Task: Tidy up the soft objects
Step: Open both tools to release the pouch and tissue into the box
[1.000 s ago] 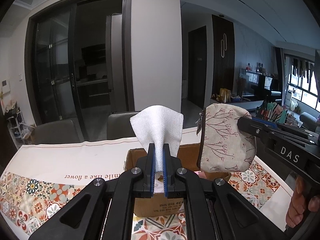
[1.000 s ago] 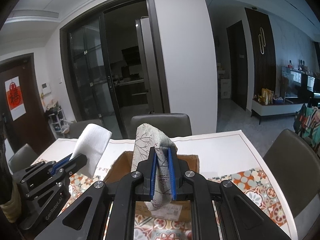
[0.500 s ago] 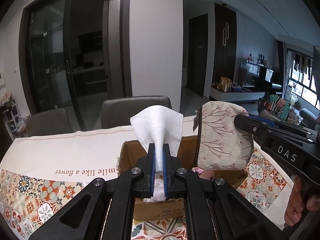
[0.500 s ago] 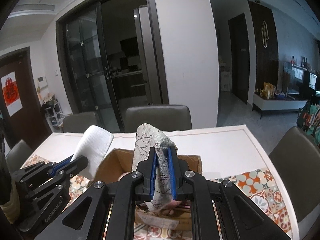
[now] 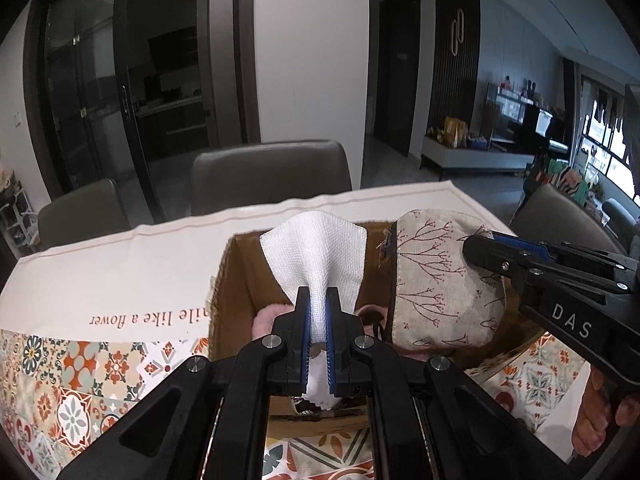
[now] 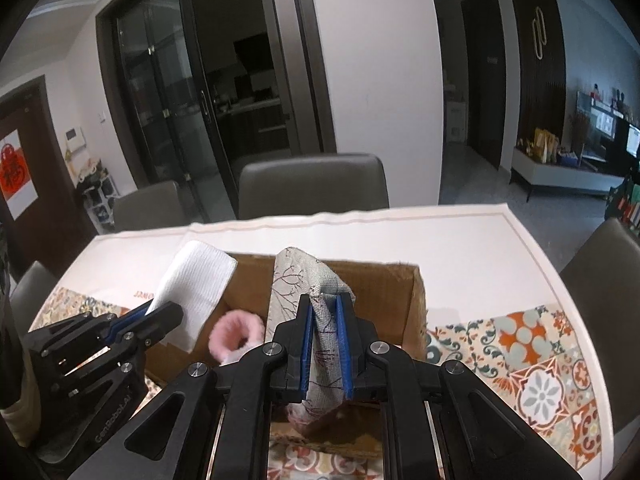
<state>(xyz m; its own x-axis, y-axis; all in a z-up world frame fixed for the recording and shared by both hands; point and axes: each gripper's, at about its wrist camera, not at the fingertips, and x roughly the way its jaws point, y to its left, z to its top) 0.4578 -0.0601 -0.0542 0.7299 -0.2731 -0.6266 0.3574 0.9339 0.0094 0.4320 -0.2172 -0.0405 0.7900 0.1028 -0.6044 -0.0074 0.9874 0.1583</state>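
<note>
- Left hand-held gripper pinches a white cloth above the cardboard box on the counter.
- Right hand-held gripper pinches a printed fabric pouch over the same box.
- Pink fluffy ring already lies inside.
- Risk: both items released together may snag on a rim or drape over it, since both grippers crowd one opening.
</note>
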